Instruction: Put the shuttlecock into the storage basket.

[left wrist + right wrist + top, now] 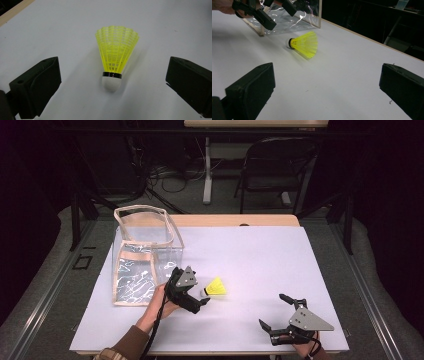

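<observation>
Seemingly early yet. From the high view: yellow shuttlecock (216, 287) lying on its side on the white table (260, 255), not lifted, white cork end turned toward the left gripper (201, 303). Left gripper close beside that cork end, tipped down toward it, jaws apart, hard to say from up here whether touching or just short. Clear bag (142, 255) standing open-mouthed just behind and to the left, apparently empty, though glare on the plastic leaves that unsure. Right gripper (272, 312) well apart near the front right edge, jaws spread wide, holding nothing.

From the left gripper view: shuttlecock (115, 58) centred between the two black jaws, cork nearest the camera, skirt fanning away. Jaws wide open, clear table showing on both sides of the cork, no contact. Lined up for a grasp, not yet closed.

From the right gripper view: own jaws far apart over bare table (352, 75), nothing between them. Farther off, shuttlecock (304, 45) flat on the surface, left gripper (270, 16) hanging over its cork end, bag (294, 17) right behind.

So, by judgement: approach and alignment done. Left to do: closing on the cork or the skirt base, lifting, and probably carrying over the rim into the bag and letting go there.
</observation>
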Tool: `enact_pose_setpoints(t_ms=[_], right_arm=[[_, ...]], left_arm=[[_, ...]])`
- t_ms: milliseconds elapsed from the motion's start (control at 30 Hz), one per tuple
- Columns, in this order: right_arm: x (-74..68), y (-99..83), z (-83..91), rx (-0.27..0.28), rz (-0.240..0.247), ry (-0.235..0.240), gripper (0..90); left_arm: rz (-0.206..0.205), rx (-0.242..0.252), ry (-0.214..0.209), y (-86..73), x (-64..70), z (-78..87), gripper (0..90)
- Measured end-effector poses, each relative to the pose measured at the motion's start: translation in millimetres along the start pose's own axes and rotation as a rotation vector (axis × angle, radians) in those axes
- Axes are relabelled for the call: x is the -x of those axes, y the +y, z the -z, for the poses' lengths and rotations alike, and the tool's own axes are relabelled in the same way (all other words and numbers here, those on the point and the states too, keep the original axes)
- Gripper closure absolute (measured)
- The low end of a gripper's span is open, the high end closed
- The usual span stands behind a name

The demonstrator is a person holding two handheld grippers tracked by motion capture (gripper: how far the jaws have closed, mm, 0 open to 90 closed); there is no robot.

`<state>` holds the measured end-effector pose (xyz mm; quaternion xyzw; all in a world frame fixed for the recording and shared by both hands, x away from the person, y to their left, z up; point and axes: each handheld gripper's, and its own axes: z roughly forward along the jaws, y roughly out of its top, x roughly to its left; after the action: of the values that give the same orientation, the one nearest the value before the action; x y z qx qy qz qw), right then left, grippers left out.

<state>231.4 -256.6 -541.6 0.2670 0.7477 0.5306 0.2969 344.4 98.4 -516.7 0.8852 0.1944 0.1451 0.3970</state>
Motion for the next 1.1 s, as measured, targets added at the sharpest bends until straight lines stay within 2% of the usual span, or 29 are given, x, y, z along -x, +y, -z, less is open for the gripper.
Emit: enact_pose_setpoints(t_ms=[367,467,800,867,967,1100], right_arm=[[-0.5,-0.3,-0.7,0.000,-0.006,0.002,0.0],[-0.4,-0.4,-0.8,-0.001,-0.006,0.002,0.0],[-0.2,-0.5,-1.0,-0.003,-0.002,0.002,0.0],[-0.2,-0.5,-1.0,-0.004,-0.003,0.002,0.0],[0.1,-0.6,-1.2,-0.004,0.001,0.001,0.0],[0.1,-0.5,-1.1,-0.006,0.002,0.002,0.0]], left_arm=[[-0.026,-0.073,0.019,3.6,0.3,-10.7,0.0],[-0.028,-0.080,0.022,4.4,0.0,-13.0,0.0],[-0.042,-0.126,0.003,6.8,-0.8,-19.1,0.4],[-0.050,-0.149,-0.005,7.2,-0.2,-21.4,2.5],[-0.054,-0.153,-0.006,7.1,0.3,-23.0,6.7],[-0.052,-0.182,-0.006,7.3,-0.8,-26.1,15.6]])
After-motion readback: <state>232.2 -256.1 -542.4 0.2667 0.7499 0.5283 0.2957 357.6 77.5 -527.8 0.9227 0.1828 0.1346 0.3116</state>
